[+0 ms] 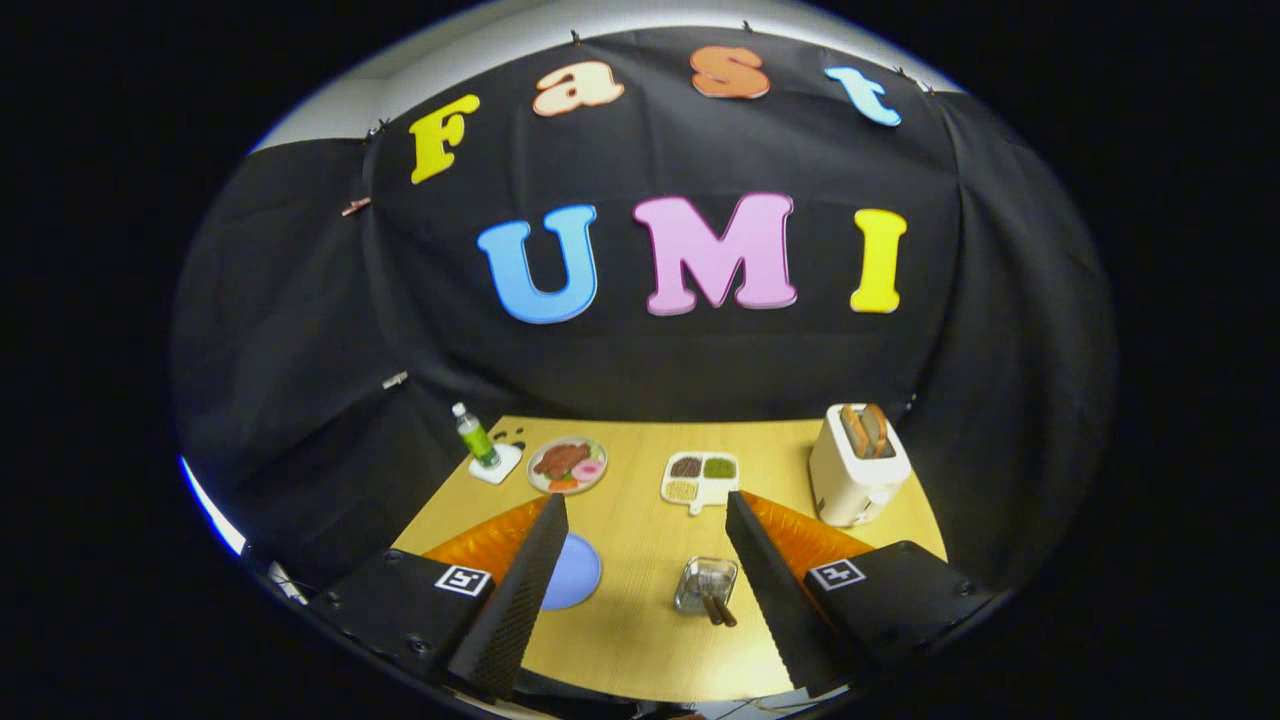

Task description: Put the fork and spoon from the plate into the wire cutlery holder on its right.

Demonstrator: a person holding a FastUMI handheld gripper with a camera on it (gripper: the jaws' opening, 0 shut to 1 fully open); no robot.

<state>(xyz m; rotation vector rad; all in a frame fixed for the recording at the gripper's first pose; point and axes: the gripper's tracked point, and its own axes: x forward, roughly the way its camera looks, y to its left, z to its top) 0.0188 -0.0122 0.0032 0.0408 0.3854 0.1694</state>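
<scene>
Tool (640, 520) held high over the wooden worktop (640, 640), fingers (520, 590) spread wide, nothing between the pads.

Nearest, between the fingers: blue plate (573, 572) by the left finger, partly hidden behind it; the part in view is bare. Wire cutlery holder (705, 585) to the plate's right, close to the right finger, standing apart from the plate. Two brown handles (720, 608) stick out of the holder toward the tool; cannot tell fork from spoon at this size.

Just beyond the fingertips: white divided tray (700, 477) with dark, green and pale fillings; left of it a round plate of food (567, 464).

Farther left: green bottle (474, 435) upright on a white coaster (497, 464).

Far right: white toaster (857, 465), two slices of toast (865, 428) standing in its slots.
</scene>
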